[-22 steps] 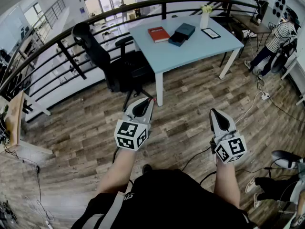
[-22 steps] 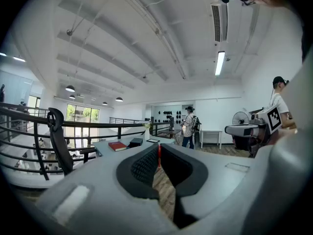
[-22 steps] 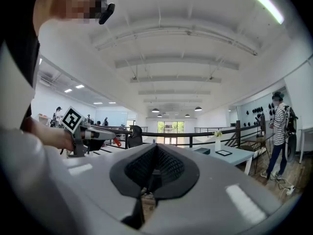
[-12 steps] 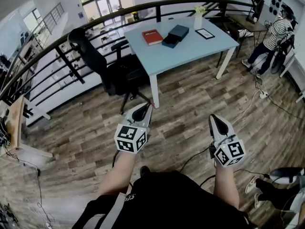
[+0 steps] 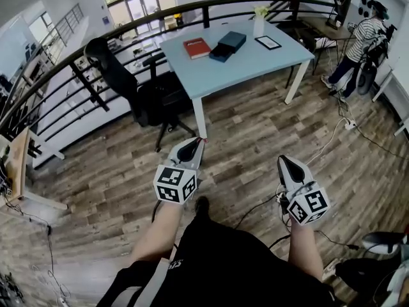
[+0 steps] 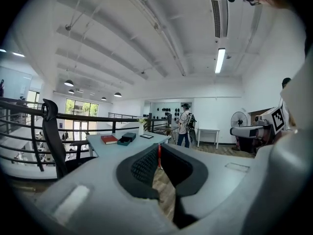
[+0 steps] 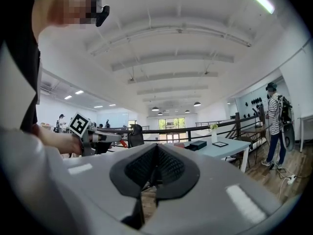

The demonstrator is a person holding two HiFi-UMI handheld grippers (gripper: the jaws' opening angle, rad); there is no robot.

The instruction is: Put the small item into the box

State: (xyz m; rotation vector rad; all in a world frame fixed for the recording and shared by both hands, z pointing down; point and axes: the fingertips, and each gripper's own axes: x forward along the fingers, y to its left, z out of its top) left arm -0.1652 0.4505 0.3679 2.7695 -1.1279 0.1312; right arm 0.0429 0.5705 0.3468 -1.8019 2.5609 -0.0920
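Observation:
A dark flat box (image 5: 228,45) lies on the light blue table (image 5: 268,66) ahead, beside a red book (image 5: 197,48). My left gripper (image 5: 201,141) is held level over the wood floor, well short of the table. Its jaws are shut on a small thin red item (image 6: 158,156), which pokes out at the tips (image 5: 203,139). My right gripper (image 5: 281,160) hangs beside it, shut, with nothing between its fingers. In the right gripper view the box (image 7: 198,144) is far off, and the left gripper (image 7: 105,137) shows at the left with the red item (image 7: 123,143).
A black office chair (image 5: 128,88) stands left of the table, against a dark curved railing (image 5: 83,43). A white vase (image 5: 259,24) and a framed picture (image 5: 268,41) share the tabletop. A person (image 5: 361,37) stands at the far right. Cables (image 5: 255,206) trail across the floor.
The table and chair have slid left in the head view as I walk, and a shoe now shows below the grippers. Both grippers keep the same pose.

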